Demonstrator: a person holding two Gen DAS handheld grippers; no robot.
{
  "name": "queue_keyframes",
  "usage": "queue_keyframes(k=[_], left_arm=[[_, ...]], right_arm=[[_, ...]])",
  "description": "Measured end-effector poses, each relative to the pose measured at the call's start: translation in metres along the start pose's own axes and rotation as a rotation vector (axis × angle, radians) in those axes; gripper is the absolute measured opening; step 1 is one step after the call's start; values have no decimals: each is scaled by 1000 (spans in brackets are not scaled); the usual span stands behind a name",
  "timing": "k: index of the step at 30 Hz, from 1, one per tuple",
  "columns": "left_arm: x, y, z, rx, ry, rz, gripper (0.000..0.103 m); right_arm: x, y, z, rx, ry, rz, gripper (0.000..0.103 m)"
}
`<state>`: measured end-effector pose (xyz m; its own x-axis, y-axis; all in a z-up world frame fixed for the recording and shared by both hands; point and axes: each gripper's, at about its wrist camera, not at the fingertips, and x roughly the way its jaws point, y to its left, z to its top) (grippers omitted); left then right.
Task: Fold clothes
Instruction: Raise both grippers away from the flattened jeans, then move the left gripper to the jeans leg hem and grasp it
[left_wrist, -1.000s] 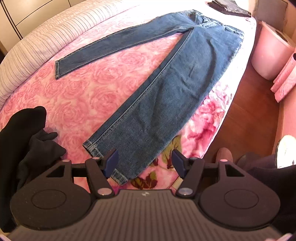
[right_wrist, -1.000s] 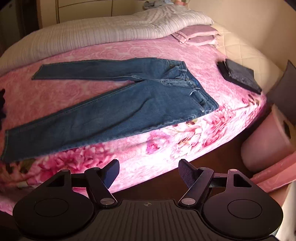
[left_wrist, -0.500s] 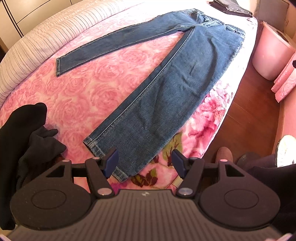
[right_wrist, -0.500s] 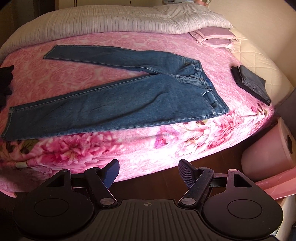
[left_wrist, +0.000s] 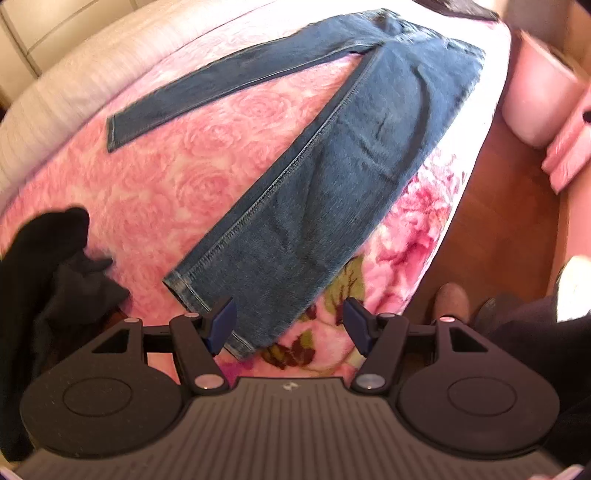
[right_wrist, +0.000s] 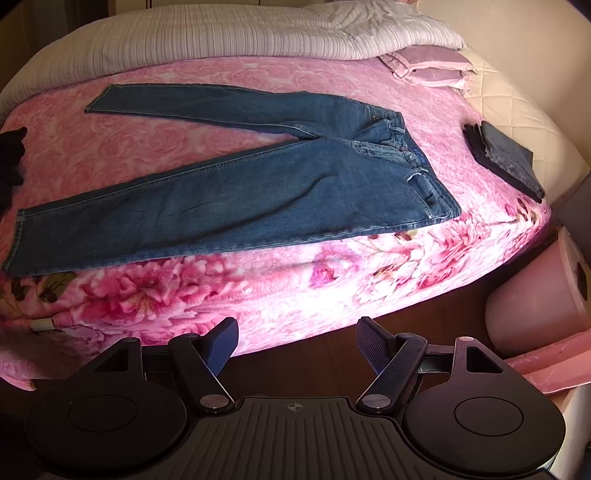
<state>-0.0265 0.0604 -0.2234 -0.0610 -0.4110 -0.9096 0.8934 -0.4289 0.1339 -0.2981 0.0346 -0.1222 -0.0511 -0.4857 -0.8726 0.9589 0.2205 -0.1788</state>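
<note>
Jeans (right_wrist: 258, 192), one pair, spread flat; one folded pile (right_wrist: 506, 158) beside

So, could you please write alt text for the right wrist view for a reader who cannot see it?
A pair of blue jeans lies flat, legs spread in a V, on a pink floral blanket covering a bed. The open right gripper hangs short of the bed's near edge, holding nothing. A small stack of folded clothes sits beyond the waistband.
</note>
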Motion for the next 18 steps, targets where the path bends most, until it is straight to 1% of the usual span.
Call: queue_keyframes(k=[4,10,13,16,18], left_arm=[[13,-27,3,187,-39,34,60],[49,-86,11,455,-106,52,59],[74,-116,22,541,-129,74,59],[106,-136,39,550,-102,91,54],[125,-142,50,530,-62,85,53]], right_arm=[[4,2,-3,-18,11,1,74],[23,0,-2,-134,18,-2,74],[43,-7,3,-223,22,10,74],[64,-21,19,-296,22,43,74],[77,-31,32,-343,17,67,74]])
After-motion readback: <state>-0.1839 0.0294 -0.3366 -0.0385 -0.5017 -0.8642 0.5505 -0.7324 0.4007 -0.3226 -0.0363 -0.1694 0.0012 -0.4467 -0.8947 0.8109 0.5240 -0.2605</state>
